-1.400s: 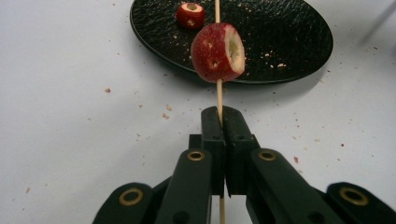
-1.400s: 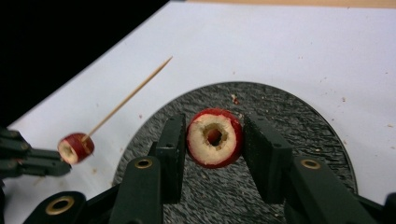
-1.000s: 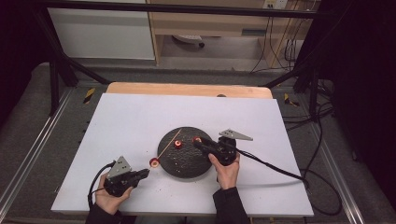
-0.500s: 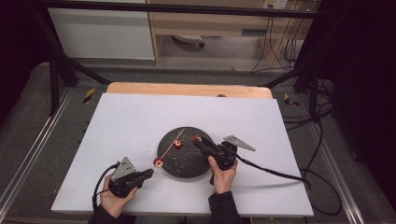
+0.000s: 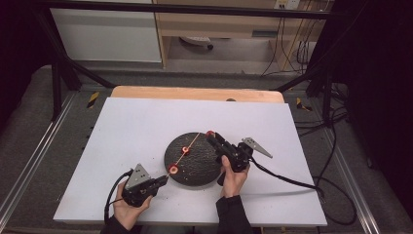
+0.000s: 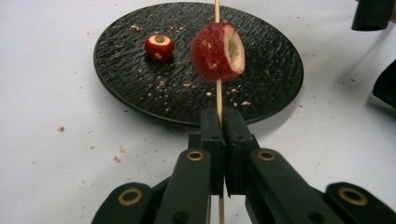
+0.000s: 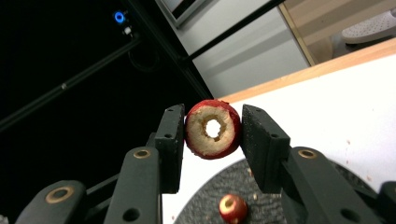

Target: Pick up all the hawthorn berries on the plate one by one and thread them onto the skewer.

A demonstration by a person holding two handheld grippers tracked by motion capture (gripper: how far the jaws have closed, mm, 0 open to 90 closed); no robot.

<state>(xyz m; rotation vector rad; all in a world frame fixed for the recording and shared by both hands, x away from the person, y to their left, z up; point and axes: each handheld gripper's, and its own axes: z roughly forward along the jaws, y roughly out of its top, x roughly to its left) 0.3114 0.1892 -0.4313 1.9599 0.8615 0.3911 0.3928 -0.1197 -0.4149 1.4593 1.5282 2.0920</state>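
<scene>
A black round plate [image 5: 195, 170] lies mid-table. My left gripper [image 5: 163, 179] [image 6: 223, 121] is at the plate's near-left edge, shut on a thin wooden skewer [image 6: 218, 95]. A red cored fruit piece [image 6: 217, 51] [image 5: 173, 169] is threaded on the skewer just beyond the jaws. The skewer slants over the plate toward my right gripper [image 5: 212, 135] [image 7: 212, 135]. That gripper is shut on a second red cored piece [image 7: 213, 129] above the plate's far-right edge, its hole showing. A small third piece [image 6: 159, 46] [image 7: 232, 207] lies loose on the plate.
Crumbs are scattered on the plate and on the white table top [image 5: 122, 136]. A wooden strip [image 5: 195, 92] edges the far side. Each gripper trails a black cable [image 5: 292, 180] toward the near and right edges. A dark metal frame [image 5: 58, 73] surrounds the table.
My left gripper has slid to the right toward the plate, carrying the skewer and its fruit piece along. The right gripper has barely shifted and still holds its piece.
</scene>
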